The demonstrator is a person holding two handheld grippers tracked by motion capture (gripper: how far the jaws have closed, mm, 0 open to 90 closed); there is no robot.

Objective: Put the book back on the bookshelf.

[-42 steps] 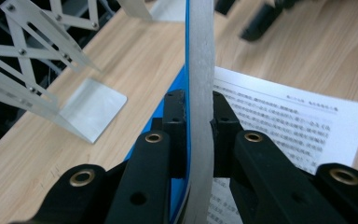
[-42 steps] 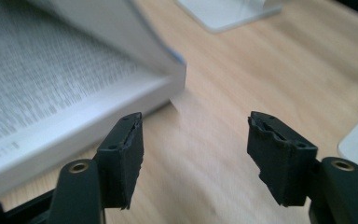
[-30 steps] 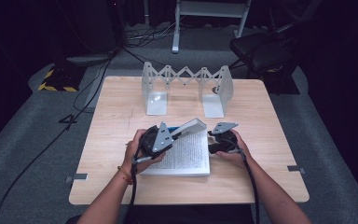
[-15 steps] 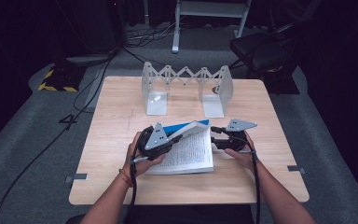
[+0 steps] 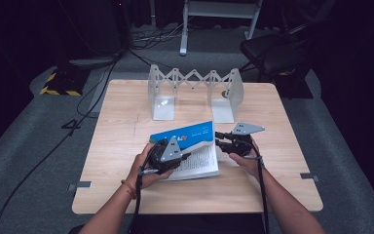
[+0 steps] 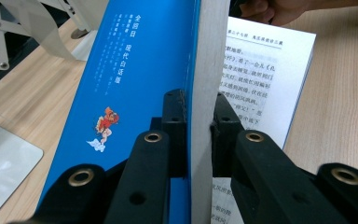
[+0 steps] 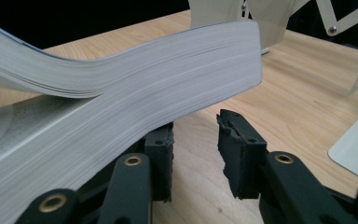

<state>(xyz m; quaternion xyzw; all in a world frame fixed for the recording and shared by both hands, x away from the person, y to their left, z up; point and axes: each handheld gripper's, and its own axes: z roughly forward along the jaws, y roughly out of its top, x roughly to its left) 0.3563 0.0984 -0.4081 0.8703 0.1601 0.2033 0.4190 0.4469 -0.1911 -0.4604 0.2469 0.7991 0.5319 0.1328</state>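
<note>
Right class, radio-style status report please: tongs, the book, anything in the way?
Left tongs clamped on the raised blue cover and pages. Right tongs closing, nothing gripped. Book half open on the table. Bookend rack stands behind, clear.

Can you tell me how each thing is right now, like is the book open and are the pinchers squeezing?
Book: open, front part with the blue cover lifted, the rest flat on the table.
Left gripper: shut on the lifted part of the book.
Right gripper: jaws apart and just been closing, nothing between them, beside the book's page edges.
Folding book stand: upright, stretched out, holding nothing.
</note>
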